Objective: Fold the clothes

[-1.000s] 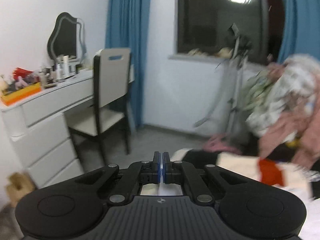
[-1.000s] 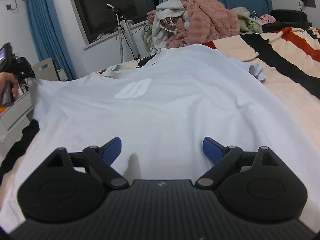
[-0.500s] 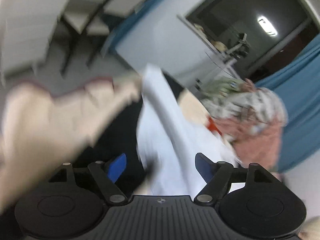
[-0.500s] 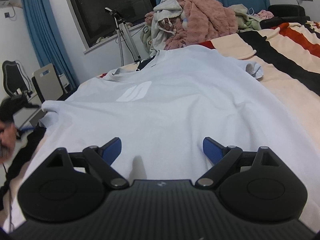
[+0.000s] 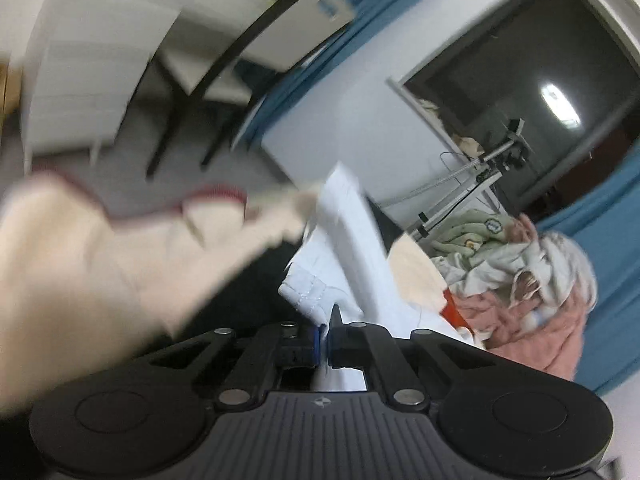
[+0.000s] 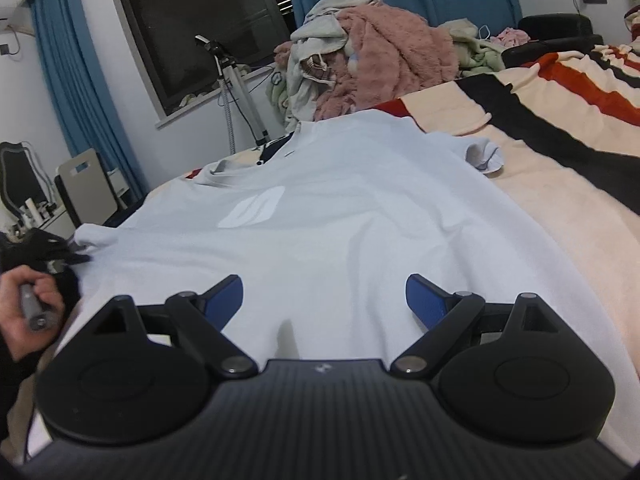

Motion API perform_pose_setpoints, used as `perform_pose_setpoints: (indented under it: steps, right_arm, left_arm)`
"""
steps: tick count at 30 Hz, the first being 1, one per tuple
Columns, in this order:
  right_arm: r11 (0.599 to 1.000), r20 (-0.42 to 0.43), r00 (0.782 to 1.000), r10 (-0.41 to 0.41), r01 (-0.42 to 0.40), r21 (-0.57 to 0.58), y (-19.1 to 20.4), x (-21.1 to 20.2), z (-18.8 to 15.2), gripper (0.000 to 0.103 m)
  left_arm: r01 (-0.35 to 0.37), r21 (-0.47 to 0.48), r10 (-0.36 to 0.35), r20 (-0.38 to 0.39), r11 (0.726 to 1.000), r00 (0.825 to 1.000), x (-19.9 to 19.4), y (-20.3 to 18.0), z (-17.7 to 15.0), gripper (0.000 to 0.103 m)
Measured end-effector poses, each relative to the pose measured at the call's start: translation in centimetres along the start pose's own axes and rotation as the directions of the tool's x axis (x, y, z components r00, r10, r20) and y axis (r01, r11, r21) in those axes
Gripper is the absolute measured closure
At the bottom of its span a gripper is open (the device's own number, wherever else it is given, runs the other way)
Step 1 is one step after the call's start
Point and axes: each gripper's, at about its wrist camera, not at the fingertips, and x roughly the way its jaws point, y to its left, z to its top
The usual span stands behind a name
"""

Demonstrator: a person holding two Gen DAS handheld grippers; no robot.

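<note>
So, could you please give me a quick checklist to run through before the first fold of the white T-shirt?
1. Left claw shut on the T-shirt edge: ok.
2. Right claw gripping the hem: not ok, open above the fabric.
3. Shirt spread flat on the blanket: ok.
4. Far sleeve laid flat: not ok, bunched.
5. Clothes pile apart from the shirt: cannot tell.

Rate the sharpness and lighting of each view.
Left wrist view: tilted, the chair and blanket smeared by motion blur, only the left gripper sharp; ceiling light glares in the window. Right wrist view: sharp, evenly lit white T-shirt, fisheye-curved curtains.
</note>
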Motion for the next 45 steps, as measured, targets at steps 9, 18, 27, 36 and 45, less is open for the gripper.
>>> perform_pose_setpoints:
  steps: [9,18,27,36,45]
  right_arm:
    - [0.996,0.048,0.999,-0.008,0.012,-0.093,0.4,0.0,0.6,0.013]
    - [0.988,0.119,0.993,0.0,0.018,-0.151,0.9,-2.6,1.2,0.013]
    - [0.993,0.144,0.989,0.026,-0.009,-0.116,0.2,-6.9,1.9,0.013]
    - [1.0,0.157,0.988,-0.009,0.012,-0.018,-1.7,-12.2,2.8,0.013]
    - [0.993,0.168,0.986,-0.017,0.035,-0.108,-0.7,-13.4,2.7,0.013]
  left_arm:
    - [-0.153,0.268,0.148,0.039,0.951,0.988,-2.7,-1.4,-0.5,0.031]
    - [-0.022,0.405,0.086,-0.141,0.914,0.986,-16.0,-0.9,-7.9,0.021]
    - [-0.036,0.241,0.129,-0.384,0.97,0.914,-24.3,5.6,-12.2,0.023]
    - [-0.01,0.302,0.167,-0.499,0.953,0.851,-24.4,5.5,-13.9,0.055]
    - [0.018,0.539,0.268,-0.447,0.842,0.853,-29.0,3.5,-13.1,0.102]
